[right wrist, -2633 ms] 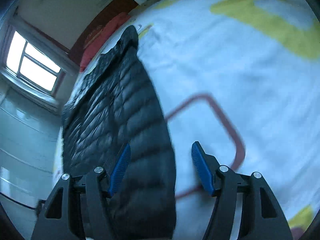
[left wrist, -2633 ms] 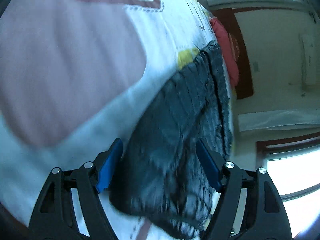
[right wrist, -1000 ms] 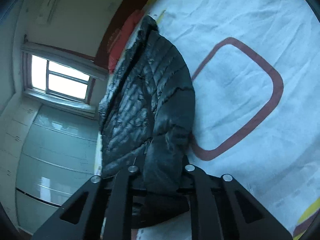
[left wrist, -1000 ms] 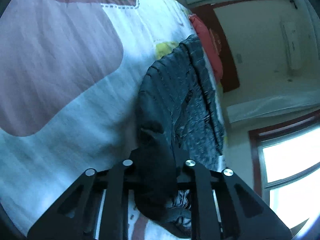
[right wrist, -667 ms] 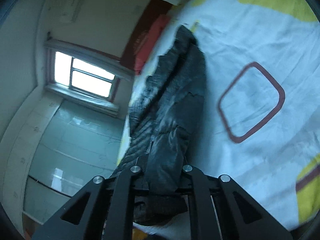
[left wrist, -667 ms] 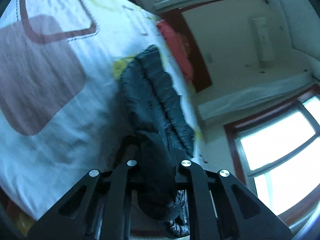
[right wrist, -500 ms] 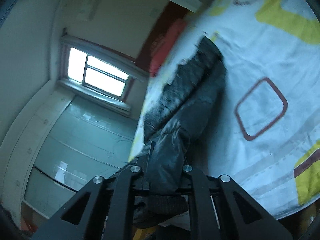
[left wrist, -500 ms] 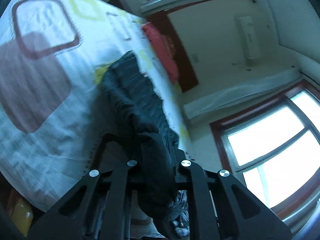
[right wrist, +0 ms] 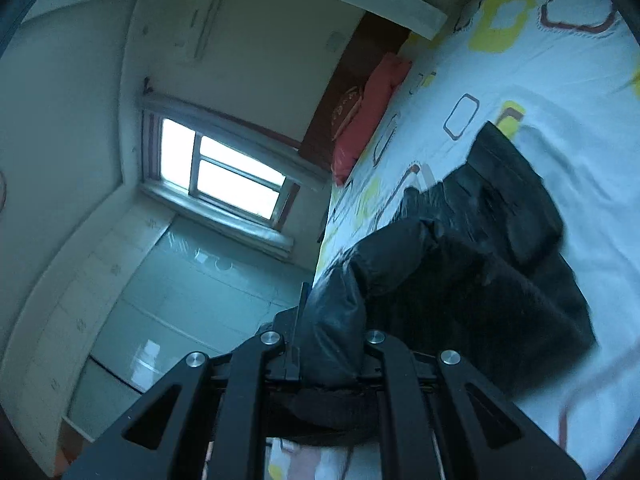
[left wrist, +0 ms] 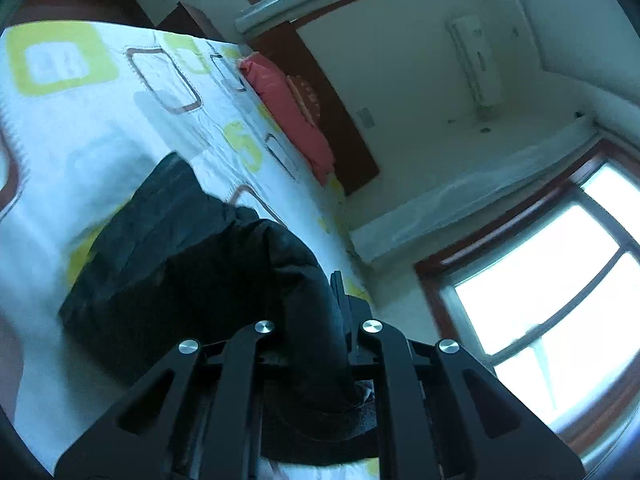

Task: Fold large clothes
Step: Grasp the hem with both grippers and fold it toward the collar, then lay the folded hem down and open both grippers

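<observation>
A black quilted puffer jacket (left wrist: 168, 248) lies on the patterned bedsheet (left wrist: 80, 120), its near end lifted and doubled toward its far end. My left gripper (left wrist: 312, 332) is shut on a bunched edge of the jacket and holds it up above the bed. In the right wrist view the same jacket (right wrist: 500, 248) hangs from my right gripper (right wrist: 328, 344), which is shut on another bunch of its edge. The fingertips of both grippers are buried in the fabric. The far end rests flat on the bedsheet (right wrist: 560, 72).
A red pillow (left wrist: 292, 112) lies against the dark wooden headboard (left wrist: 340, 120) at the far end of the bed; it also shows in the right wrist view (right wrist: 368, 112). Windows (left wrist: 540, 288) (right wrist: 224, 172), white walls and a pale wardrobe (right wrist: 160, 300) surround the bed.
Both grippers closed on the jacket's near edge, then rose and carried it toward the headboard. The jacket now folds over itself and more of the room shows.
</observation>
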The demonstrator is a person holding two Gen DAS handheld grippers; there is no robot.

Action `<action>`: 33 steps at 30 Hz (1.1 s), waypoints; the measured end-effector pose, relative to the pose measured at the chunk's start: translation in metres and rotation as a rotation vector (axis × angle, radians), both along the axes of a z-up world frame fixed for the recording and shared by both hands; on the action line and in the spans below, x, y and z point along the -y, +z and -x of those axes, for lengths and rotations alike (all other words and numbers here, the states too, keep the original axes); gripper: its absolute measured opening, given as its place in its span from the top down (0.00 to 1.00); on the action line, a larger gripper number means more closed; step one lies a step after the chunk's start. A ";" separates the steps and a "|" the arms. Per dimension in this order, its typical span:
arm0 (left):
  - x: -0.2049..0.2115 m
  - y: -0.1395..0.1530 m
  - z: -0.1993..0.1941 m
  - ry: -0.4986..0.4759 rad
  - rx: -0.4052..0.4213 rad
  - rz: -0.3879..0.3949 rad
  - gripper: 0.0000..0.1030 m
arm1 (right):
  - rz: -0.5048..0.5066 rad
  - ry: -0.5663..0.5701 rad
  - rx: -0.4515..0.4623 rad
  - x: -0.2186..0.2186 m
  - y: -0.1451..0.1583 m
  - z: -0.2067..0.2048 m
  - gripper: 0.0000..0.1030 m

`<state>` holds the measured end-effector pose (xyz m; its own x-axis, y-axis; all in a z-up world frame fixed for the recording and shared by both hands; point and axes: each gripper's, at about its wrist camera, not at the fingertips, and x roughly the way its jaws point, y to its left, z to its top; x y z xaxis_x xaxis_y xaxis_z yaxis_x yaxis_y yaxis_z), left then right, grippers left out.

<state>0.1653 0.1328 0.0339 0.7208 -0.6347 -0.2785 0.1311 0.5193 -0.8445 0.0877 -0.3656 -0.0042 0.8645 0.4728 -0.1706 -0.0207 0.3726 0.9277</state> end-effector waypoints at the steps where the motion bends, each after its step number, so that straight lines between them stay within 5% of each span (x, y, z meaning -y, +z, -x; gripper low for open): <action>1: 0.008 -0.004 -0.024 -0.001 -0.013 -0.009 0.89 | -0.011 0.002 -0.014 0.003 -0.005 -0.017 0.90; 12: 0.054 -0.086 -0.194 0.040 -0.177 -0.166 0.89 | 0.007 -0.030 -0.237 0.027 -0.089 -0.183 0.89; 17: 0.054 -0.128 -0.233 0.071 -0.215 -0.274 0.89 | 0.018 -0.059 -0.292 0.040 -0.120 -0.208 0.89; 26: 0.049 -0.148 -0.252 0.055 -0.239 -0.258 0.85 | 0.061 -0.051 -0.279 0.036 -0.118 -0.212 0.84; 28: 0.044 -0.144 -0.252 0.034 -0.239 -0.219 0.74 | 0.044 -0.043 -0.277 0.039 -0.114 -0.211 0.78; 33: 0.027 -0.118 -0.245 0.049 -0.204 -0.110 0.34 | 0.048 -0.115 -0.207 0.054 -0.087 -0.192 0.35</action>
<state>0.4101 0.1053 -0.0843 0.6716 -0.5585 -0.4869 -0.0639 0.6110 -0.7891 0.2793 -0.4200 -0.0911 0.8562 0.3606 -0.3700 0.2133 0.4055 0.8889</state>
